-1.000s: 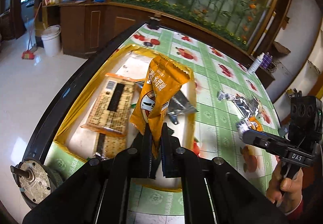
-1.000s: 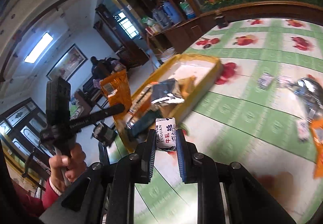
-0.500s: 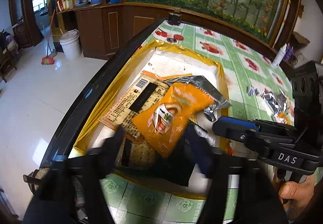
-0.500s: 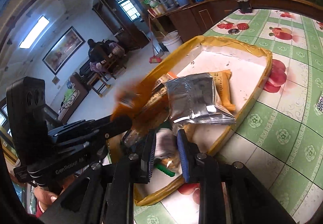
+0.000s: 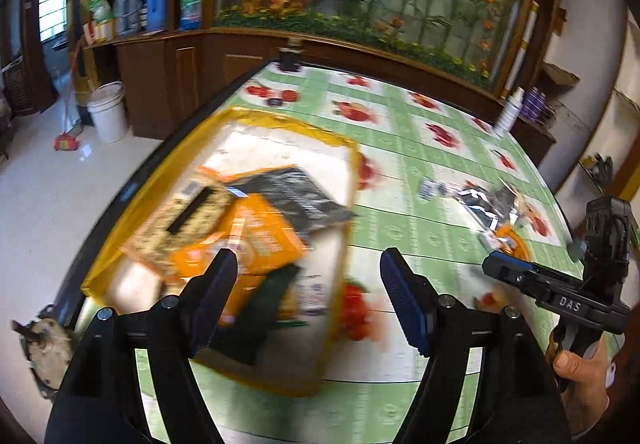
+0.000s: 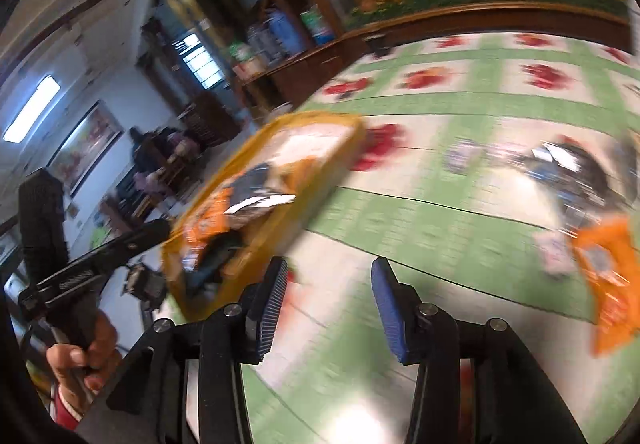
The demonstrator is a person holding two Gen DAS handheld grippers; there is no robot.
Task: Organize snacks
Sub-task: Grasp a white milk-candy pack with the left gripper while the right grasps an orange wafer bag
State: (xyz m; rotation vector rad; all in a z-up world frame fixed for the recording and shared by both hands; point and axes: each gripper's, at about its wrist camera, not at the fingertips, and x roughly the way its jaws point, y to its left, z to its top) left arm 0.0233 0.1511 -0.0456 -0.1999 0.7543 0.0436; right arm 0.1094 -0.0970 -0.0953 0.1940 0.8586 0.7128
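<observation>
A yellow tray (image 5: 338,148) at the table's left edge holds an orange packet (image 5: 256,240), a silver-black packet (image 5: 300,192), a tan cracker packet (image 5: 180,220) and a dark green one (image 5: 260,308). My left gripper (image 5: 306,284) hangs open over the tray's near right corner, nothing between its fingers. My right gripper (image 6: 328,288) hovers over the cloth right of the yellow tray (image 6: 352,132), its jaws opening and empty. Loose on the cloth lie an orange packet (image 6: 612,276), a silver-black packet (image 6: 568,168) and small sweets (image 6: 460,156). Both views are blurred.
The table wears a green-and-white cloth (image 5: 420,172) with red fruit prints. A white bottle (image 5: 508,112) stands at its far right edge. A dark cabinet with bottles (image 5: 160,56) and a white bucket (image 5: 108,112) stand beyond the left edge. A hand (image 5: 580,376) grips the right tool.
My left gripper let the orange packet go into the tray, opened and drew back to the right. My right gripper dropped the small white sweet into the tray, opened and swung right over the cloth.
</observation>
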